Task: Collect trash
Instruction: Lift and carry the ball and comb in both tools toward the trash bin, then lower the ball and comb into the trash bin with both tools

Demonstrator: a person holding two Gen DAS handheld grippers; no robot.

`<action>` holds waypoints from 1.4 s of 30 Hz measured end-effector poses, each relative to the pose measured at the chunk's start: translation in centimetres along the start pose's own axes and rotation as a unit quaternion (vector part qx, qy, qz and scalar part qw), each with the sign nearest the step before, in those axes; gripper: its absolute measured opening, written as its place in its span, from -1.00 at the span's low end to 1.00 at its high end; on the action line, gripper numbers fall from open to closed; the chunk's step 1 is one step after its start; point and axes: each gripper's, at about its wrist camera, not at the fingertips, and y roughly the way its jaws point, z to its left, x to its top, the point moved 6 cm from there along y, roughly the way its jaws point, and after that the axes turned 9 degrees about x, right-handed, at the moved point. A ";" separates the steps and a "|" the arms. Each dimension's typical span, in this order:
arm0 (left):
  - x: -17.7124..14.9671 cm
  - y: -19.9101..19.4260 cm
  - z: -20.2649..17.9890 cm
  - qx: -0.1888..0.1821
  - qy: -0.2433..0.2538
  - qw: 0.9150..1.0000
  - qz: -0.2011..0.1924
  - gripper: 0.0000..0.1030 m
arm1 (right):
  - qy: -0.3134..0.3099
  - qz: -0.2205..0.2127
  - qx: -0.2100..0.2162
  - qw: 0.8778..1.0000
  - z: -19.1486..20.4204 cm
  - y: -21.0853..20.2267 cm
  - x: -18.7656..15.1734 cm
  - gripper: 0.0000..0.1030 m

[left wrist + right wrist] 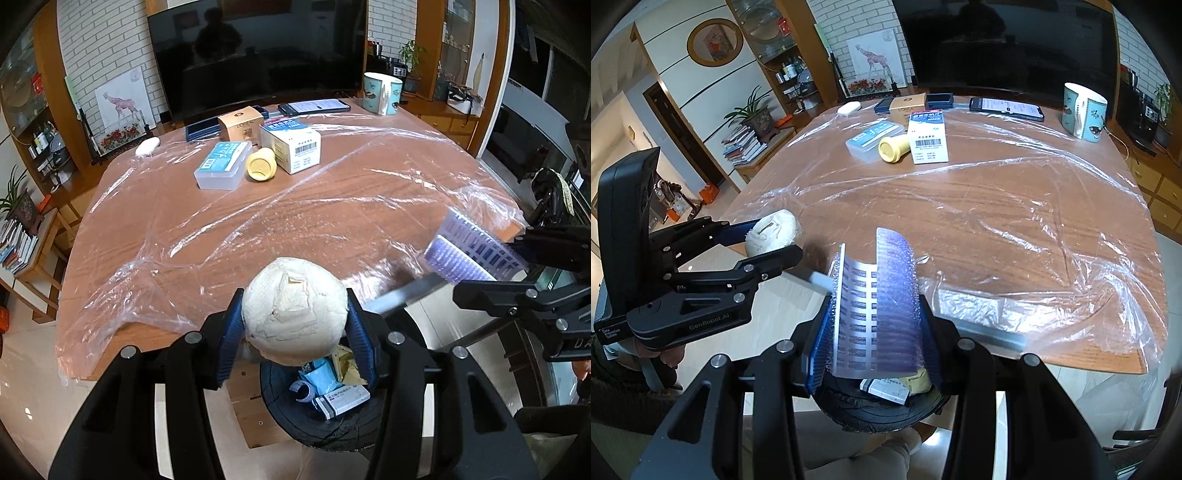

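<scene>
Both grippers (295, 325) (875, 325) tilted down, apparently above bin (295, 424).

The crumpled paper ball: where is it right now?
In the left wrist view the crumpled paper ball sits low and central, clamped in the left gripper just off the table's near edge, above the black trash bin.

Bright even light; glare on plastic sheet (388, 155); fisheye-bent edges.

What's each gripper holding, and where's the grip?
Left gripper: wadded paper ball, pinched across its sides. Right gripper: curled blister sheet, clamped at its lower end.
</scene>
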 end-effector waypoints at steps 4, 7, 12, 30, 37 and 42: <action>-0.7 -0.3 -0.6 -0.004 0.006 1.000 0.004 0.02 | -0.002 0.007 0.003 1.000 0.2 0.1 -0.6 -0.16; -1.2 -0.4 -0.9 -0.006 0.010 1.000 0.007 0.02 | -0.004 0.013 0.005 1.000 0.4 0.2 -1.1 -0.16; -2.0 -0.5 -1.5 -0.010 0.015 1.000 0.016 0.02 | -0.006 0.026 0.008 1.000 0.5 0.5 -2.1 -0.16; -4.8 0.8 -3.0 -0.009 0.033 0.998 0.050 0.02 | 0.002 0.064 0.013 0.998 -0.4 1.8 -5.1 -0.16; -5.4 1.6 -3.2 -0.005 0.037 0.997 0.061 0.02 | 0.006 0.076 0.014 0.997 -0.7 2.7 -5.6 -0.16; -5.9 2.2 -3.3 -0.003 0.039 0.997 0.070 0.02 | 0.007 0.085 0.015 0.996 -0.9 3.2 -6.1 -0.16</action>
